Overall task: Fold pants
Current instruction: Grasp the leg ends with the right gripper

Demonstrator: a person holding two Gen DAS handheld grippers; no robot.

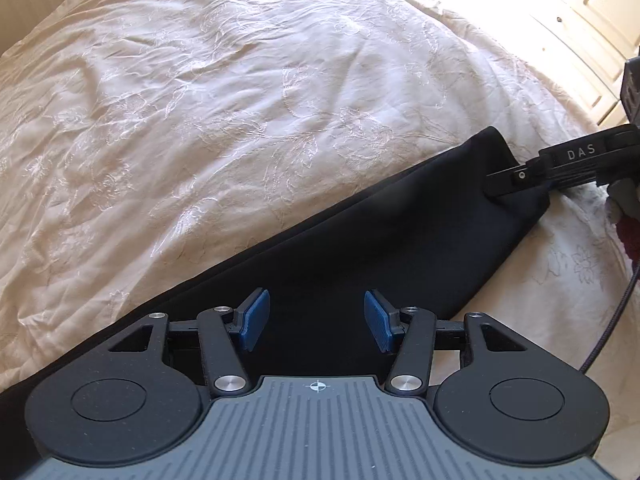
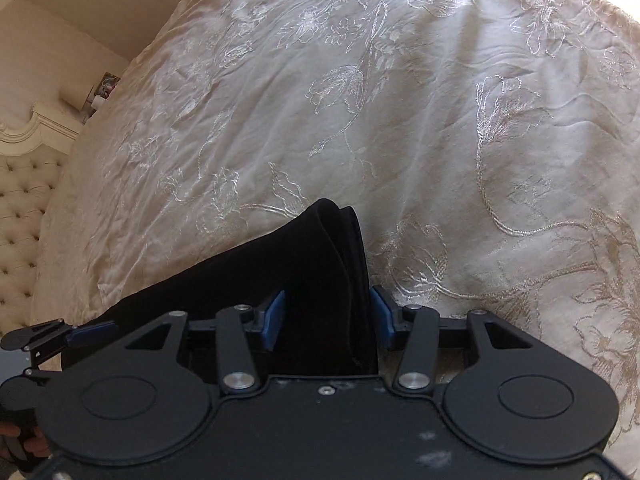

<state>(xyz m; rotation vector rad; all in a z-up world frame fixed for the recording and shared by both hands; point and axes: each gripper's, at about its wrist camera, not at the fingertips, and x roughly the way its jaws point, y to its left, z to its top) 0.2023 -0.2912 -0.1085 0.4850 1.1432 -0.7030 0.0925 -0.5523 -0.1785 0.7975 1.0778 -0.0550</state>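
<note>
Black pants point(image 1: 360, 240) lie as a long folded strip across a cream embroidered bedspread point(image 1: 240, 100). My left gripper point(image 1: 316, 312) hovers over the middle of the strip, blue pads wide apart and nothing between them. My right gripper point(image 1: 516, 176) reaches in from the right onto the strip's far end. In the right wrist view that end of the pants point(image 2: 320, 264) stands up between the pads of the right gripper point(image 2: 326, 300). Its layers look loose and uncompressed, with a pad close on each side. The left gripper point(image 2: 92, 330) shows at the lower left edge.
The bedspread point(image 2: 400, 120) spreads wide beyond the pants. A tufted headboard point(image 2: 20, 220) stands at the left in the right wrist view. Cream cupboard doors point(image 1: 580, 20) stand past the bed's far right. A dark cable point(image 1: 616, 320) hangs at the right edge.
</note>
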